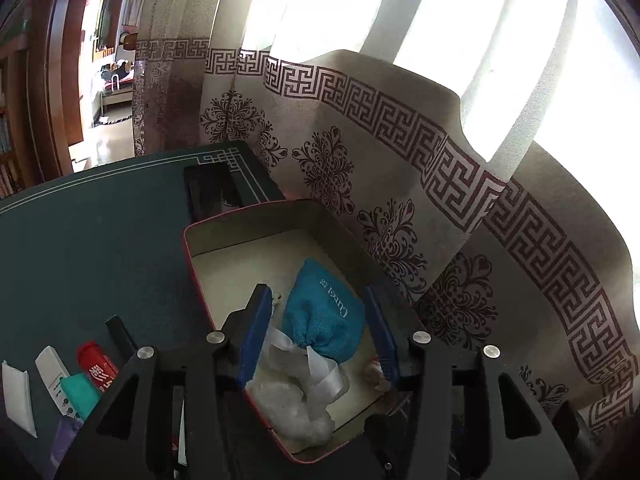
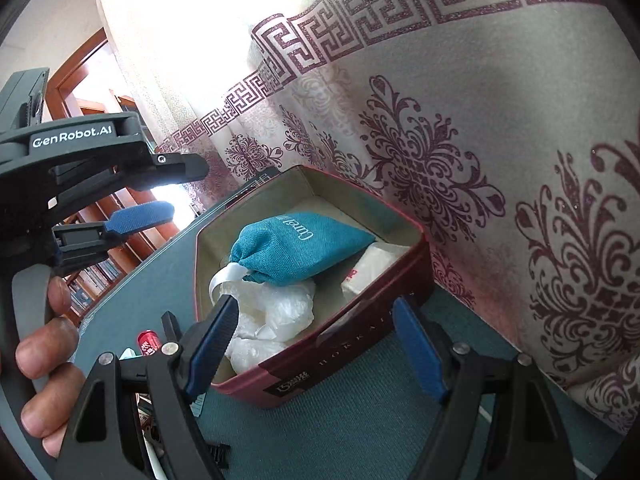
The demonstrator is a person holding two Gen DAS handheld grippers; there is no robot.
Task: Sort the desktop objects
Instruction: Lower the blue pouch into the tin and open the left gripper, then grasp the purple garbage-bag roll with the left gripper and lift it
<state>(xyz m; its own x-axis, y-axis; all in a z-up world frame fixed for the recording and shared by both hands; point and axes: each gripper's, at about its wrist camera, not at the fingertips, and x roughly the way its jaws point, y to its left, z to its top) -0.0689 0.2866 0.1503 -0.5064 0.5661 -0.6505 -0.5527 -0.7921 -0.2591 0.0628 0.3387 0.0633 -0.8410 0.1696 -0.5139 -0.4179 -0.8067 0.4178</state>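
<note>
A dark red box [image 1: 196,264] [image 2: 344,356] stands on the green table by the curtain. Inside lie a teal drawstring pouch [image 1: 324,312] [image 2: 300,240] with a white ribbon, clear plastic bags [image 1: 292,404] [image 2: 276,316] and a white packet [image 2: 372,268]. My left gripper [image 1: 318,332] is open and empty above the box, its fingers either side of the pouch; it also shows in the right wrist view [image 2: 176,188] at upper left, above the table. My right gripper [image 2: 316,348] is open and empty, its fingers straddling the box's near wall.
Small items lie on the table left of the box: a red tube [image 1: 96,364] [image 2: 148,342], a white stick [image 1: 54,376], a teal item [image 1: 80,394] and a white packet [image 1: 18,396]. A black flat object [image 1: 212,192] lies behind the box. The patterned curtain [image 1: 400,160] hangs close.
</note>
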